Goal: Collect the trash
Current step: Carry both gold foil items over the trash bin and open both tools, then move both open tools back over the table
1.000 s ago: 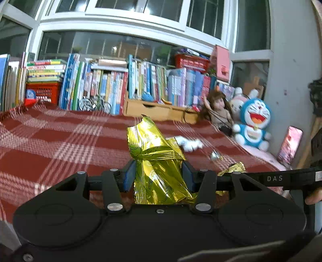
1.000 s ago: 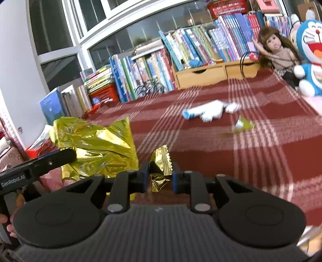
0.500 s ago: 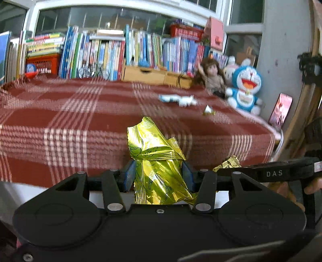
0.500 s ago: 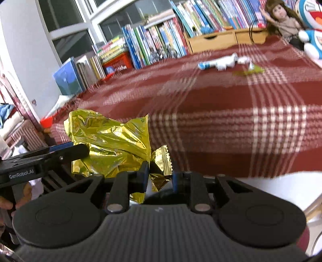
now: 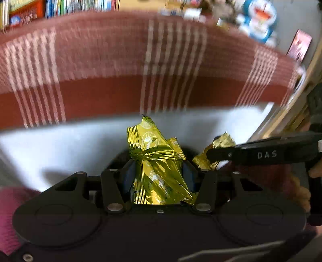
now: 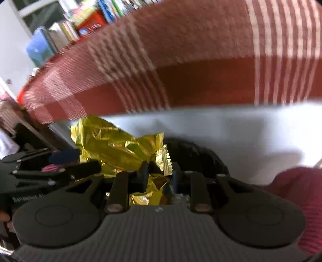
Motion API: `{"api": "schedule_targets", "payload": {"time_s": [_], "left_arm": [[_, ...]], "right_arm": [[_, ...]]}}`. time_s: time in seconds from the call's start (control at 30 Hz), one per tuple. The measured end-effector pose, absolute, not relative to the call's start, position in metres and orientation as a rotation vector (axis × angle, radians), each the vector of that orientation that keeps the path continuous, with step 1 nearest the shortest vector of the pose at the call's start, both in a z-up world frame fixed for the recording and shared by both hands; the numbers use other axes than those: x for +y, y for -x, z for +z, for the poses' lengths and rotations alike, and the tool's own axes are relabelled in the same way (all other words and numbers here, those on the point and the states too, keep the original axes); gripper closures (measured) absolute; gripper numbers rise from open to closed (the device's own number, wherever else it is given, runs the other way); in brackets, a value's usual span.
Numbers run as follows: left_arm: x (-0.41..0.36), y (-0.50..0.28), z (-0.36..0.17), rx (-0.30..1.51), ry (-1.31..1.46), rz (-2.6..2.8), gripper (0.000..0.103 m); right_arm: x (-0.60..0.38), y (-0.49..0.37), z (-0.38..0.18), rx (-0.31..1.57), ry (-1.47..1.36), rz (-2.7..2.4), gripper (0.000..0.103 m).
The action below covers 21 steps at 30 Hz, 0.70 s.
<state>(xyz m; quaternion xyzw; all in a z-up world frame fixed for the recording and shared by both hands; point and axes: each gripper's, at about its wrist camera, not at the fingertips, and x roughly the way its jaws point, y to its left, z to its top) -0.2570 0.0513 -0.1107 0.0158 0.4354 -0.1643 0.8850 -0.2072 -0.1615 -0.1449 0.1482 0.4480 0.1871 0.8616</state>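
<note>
Carry-to-bin step. Left gripper [image 5: 158, 175] fingers part-open, clamped on large gold wrapper [image 5: 157, 161], frame centre. Right gripper [image 6: 159, 177] fingers near-closed, pinching small gold wrapper [image 6: 156, 181], lower centre. Next: find bin, release; no bin clearly visible.

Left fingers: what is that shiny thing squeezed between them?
A crumpled gold wrapper, pinched between the left fingers; the left wrist view shows it.

A red-and-white plaid cloth [image 5: 112, 66] is seen blurred across the upper half of both views, draped over the edge of a bench with a white front [image 5: 60, 145] below it. At twelve o'clock beyond it, a row of books [image 6: 88, 18] is stood upright. A blue-and-white plush toy [image 5: 259, 18] is placed at about one o'clock in the left wrist view, with a pink-cased phone [image 5: 299, 45] leaned near it.
</note>
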Motion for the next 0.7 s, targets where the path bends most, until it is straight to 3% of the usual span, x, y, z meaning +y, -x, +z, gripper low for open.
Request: {"api": "schedule_targets", "payload": {"time_s": [0.33,0.37,0.4,0.47,0.7], "left_arm": [[0.048,0.243,-0.158,1.024,-0.088,-0.304,0.046],[0.049,0.243,-0.158,1.025,-0.09,-0.306,0.042],[0.049,0.244,-0.157,1.021,-0.096,-0.306,0.038],[0.05,0.247,-0.152,1.002,-0.119,-0.302,0.03],[0.051,0.258,-0.111,0.896,-0.147,-0.327,0.023]], "right_arm": [[-0.163,0.191,-0.177,1.028,-0.279,0.348,0.07],[-0.164,0.191,-0.178,1.029,-0.287,0.342,0.052],[-0.164,0.191,-0.179,1.029,-0.292,0.342,0.045],[-0.166,0.193,-0.177,1.022,-0.296,0.347,0.038],[-0.168,0.196,-0.146,0.953,-0.263,0.364,0.031]]}}
